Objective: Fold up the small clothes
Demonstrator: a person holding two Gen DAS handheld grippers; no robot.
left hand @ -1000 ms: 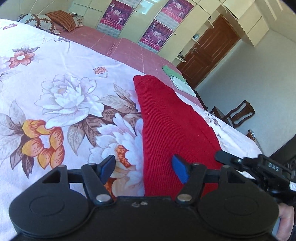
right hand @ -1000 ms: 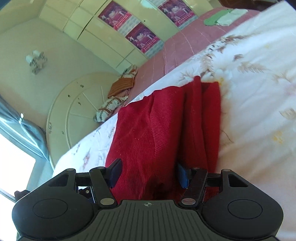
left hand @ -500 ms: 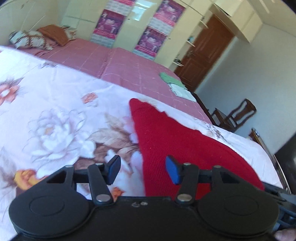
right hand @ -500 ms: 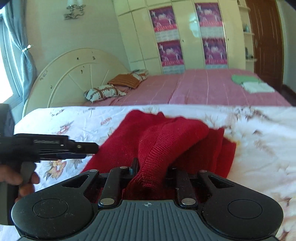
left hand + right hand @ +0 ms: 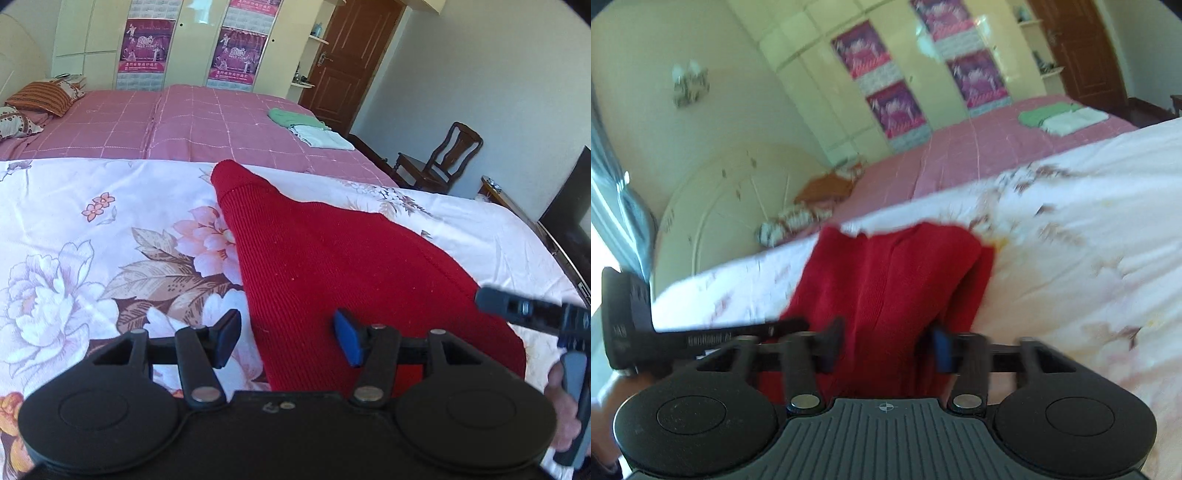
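Left wrist view — wardrobe poster (image 5: 147,44) reads "2010".

My red ribbed knit garment (image 5: 332,266) lies on the floral bedspread (image 5: 92,258) in front of me, folded into a long wedge that narrows to a rounded tip at the far end. Its left edge is a clean, straight fold. From my right-hand camera the same garment (image 5: 897,280) shows lengthwise ridges, with a second layer peeking out along its right side.
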